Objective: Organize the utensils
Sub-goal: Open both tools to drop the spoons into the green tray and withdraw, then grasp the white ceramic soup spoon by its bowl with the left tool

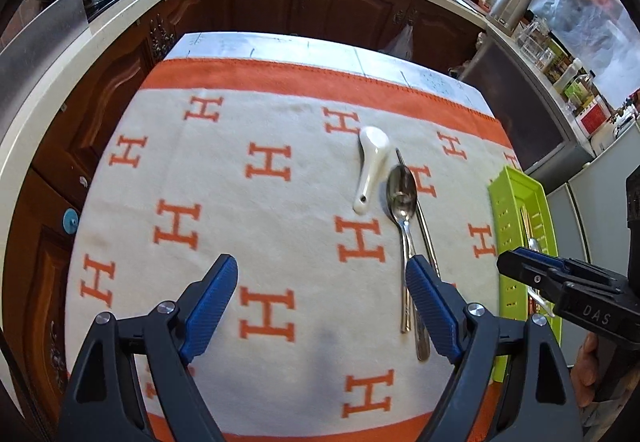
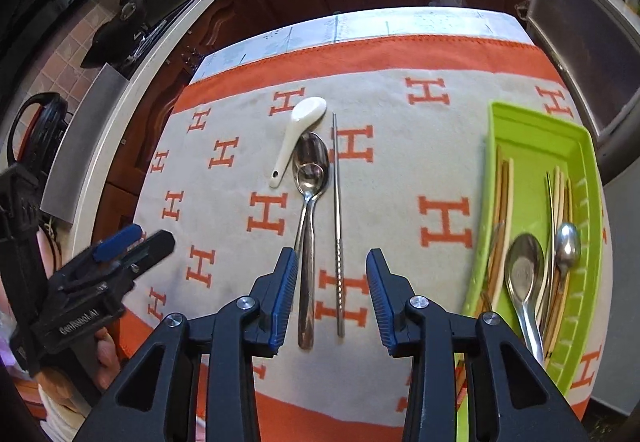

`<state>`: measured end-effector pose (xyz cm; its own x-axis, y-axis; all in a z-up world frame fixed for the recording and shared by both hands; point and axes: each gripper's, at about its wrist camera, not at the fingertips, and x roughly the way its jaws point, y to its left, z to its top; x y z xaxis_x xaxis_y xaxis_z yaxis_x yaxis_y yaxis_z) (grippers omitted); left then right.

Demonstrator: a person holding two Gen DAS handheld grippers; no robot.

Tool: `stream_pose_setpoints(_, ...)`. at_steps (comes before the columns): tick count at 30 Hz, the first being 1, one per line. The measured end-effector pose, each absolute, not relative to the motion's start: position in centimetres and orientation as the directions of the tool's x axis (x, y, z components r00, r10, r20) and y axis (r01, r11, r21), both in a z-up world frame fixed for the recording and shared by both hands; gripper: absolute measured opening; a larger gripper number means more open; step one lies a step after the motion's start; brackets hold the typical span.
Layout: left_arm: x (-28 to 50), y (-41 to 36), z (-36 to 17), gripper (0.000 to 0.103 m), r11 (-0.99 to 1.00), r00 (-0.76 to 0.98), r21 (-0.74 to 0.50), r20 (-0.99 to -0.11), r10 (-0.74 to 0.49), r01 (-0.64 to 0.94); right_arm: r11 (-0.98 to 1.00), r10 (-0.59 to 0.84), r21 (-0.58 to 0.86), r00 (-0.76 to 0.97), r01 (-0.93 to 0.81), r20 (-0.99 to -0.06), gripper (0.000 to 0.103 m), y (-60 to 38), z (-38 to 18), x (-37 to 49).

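Spoons (image 2: 310, 177) and a steel chopstick (image 2: 338, 226) lie lengthwise on my worktop (image 2: 400, 113), handles pointing into my right tongs (image 2: 333, 298), gaping, empty, nearer; left tongs (image 1: 320, 306) also gaping, empty.

Our right gripper (image 2: 332, 292) hovers with its blue-padded fingers (image 2: 285, 294) spread apart above the handles of two nested metal spoons (image 2: 310, 177) and a steel chopstick (image 2: 338, 226), all lying lengthwise at mid-surface. A white ceramic spoon (image 2: 298, 133) rests just beyond them, its handle end beside the spoon bowls. They lie on a cream cloth (image 2: 400, 177) with orange H marks and an orange border. At the surface's right edge we see a green tray (image 2: 532, 145) holding wooden chopsticks (image 2: 502, 193) and two metal spoons (image 2: 524, 274). Our left gripper (image 2: 128, 242) hangs over the left edge, fingers nearly together.
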<state>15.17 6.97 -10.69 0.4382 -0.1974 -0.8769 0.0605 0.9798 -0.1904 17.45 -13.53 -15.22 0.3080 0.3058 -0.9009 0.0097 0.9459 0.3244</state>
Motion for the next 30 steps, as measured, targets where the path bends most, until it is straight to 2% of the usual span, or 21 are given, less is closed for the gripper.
stream_pose_setpoints(10, 21.6, 6.8, -10.8, 0.085, 0.968, 0.384, -0.214, -0.890, -0.248, 0.128, 0.942, 0.326, 0.334, 0.271, -0.017, -0.906, 0.036, -11.7, -16.3, 24.2)
stream_pose_setpoints(16, 26.3, 5.0, -13.1, 0.084, 0.949, 0.319, -0.283, -0.894, -0.314, 0.140, 0.941, 0.318, 0.337, 0.269, 0.026, -0.909, 0.036, -11.9, -18.0, 29.1)
stream_pose_setpoints(21, 29.8, 3.1, -16.4, 0.068, 0.934, 0.269, -0.343, -0.894, -0.359, 0.105, 0.934, 0.322, 0.350, 0.253, 0.074, -0.912, 0.036, -13.1, -20.4, 30.7)
stream_pose_setpoints(26, 31.1, 1.6, -19.2, 0.062, 0.920, 0.219, -0.382, -0.893, -0.393, 0.091, 0.917, 0.353, 0.386, 0.242, 0.104, -0.904, 0.036, -14.7, -22.1, 30.1)
stream_pose_setpoints(30, 31.4, 0.8, -19.5, 0.062, 0.918, 0.242, -0.383, -0.885, -0.398, 0.109, 0.908, 0.364, 0.401, 0.250, 0.120, -0.897, 0.036, -16.0, -22.8, 29.5)
